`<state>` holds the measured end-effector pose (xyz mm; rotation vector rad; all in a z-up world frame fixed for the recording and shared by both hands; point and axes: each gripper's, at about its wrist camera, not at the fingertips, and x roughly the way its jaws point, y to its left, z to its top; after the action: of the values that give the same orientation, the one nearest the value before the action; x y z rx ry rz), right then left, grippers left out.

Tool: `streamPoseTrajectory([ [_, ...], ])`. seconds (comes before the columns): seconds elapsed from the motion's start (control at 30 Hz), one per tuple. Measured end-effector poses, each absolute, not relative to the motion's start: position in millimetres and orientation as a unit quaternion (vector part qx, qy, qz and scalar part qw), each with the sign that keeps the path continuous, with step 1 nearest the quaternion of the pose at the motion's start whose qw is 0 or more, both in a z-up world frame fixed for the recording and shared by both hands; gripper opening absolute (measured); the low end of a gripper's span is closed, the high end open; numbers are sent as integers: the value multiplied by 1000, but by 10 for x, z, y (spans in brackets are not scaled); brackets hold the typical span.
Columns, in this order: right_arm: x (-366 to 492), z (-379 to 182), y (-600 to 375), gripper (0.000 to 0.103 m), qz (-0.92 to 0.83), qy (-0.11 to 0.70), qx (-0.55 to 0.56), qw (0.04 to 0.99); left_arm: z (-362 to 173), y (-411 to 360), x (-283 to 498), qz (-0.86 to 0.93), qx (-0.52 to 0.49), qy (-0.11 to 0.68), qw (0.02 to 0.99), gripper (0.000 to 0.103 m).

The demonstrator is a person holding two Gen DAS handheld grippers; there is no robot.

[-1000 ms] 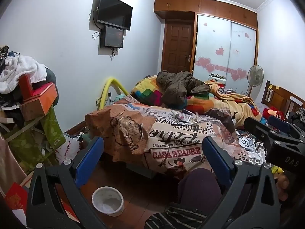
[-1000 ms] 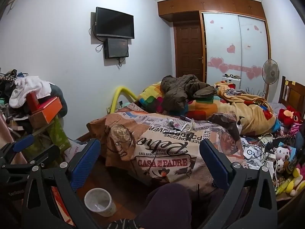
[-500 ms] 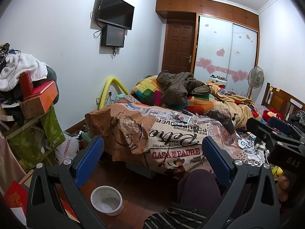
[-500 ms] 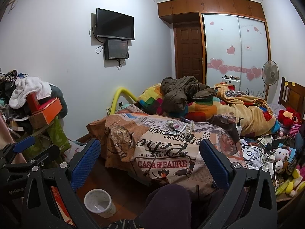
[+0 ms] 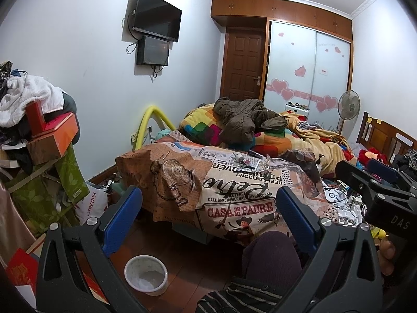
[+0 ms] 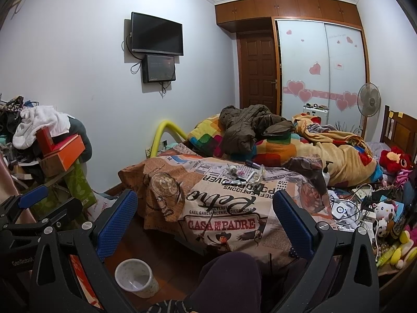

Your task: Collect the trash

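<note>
Both the left tongs (image 5: 208,217) and right tongs (image 6: 206,220) gape wide apart, empty, above the wastebasket (image 5: 146,274).

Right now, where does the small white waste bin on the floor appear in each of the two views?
Left wrist view: the white waste bin stands on the wooden floor at lower left of centre, just right of the left gripper's left blue finger.
Right wrist view: the same bin stands at lower left, tilted in the picture, beside the right gripper's left finger.
Shared landmark: the printed bedcover reading CASA DE MI PADRE, above and to the right of the bin.
</note>
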<state>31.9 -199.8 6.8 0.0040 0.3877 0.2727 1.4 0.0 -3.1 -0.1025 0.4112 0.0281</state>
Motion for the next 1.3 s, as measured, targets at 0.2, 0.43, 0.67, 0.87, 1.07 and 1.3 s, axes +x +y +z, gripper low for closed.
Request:
streamPoseTrajectory([
  [0.2, 315, 85, -2014, 103, 135, 192, 4, 972, -9, -6, 8, 12, -48, 205, 978, 103],
  [0.43, 312, 84, -2019, 103, 136, 191, 4, 972, -2, -17, 4, 12, -49, 203, 978, 103],
  [0.67, 308, 82, -2031, 103, 135, 191, 4, 972, 0, -33, 4, 11, -48, 203, 978, 103],
  [0.87, 313, 76, -2046, 103, 135, 193, 5, 972, -1, -52, -3, 11, -47, 203, 978, 103],
  [1.07, 329, 29, -2087, 103, 133, 196, 8, 971, -13, -64, -8, 11, -48, 203, 978, 103],
  [1.3, 423, -11, -2117, 103, 128, 199, 14, 972, -19, -128, 84, 1, -43, 204, 978, 103],
])
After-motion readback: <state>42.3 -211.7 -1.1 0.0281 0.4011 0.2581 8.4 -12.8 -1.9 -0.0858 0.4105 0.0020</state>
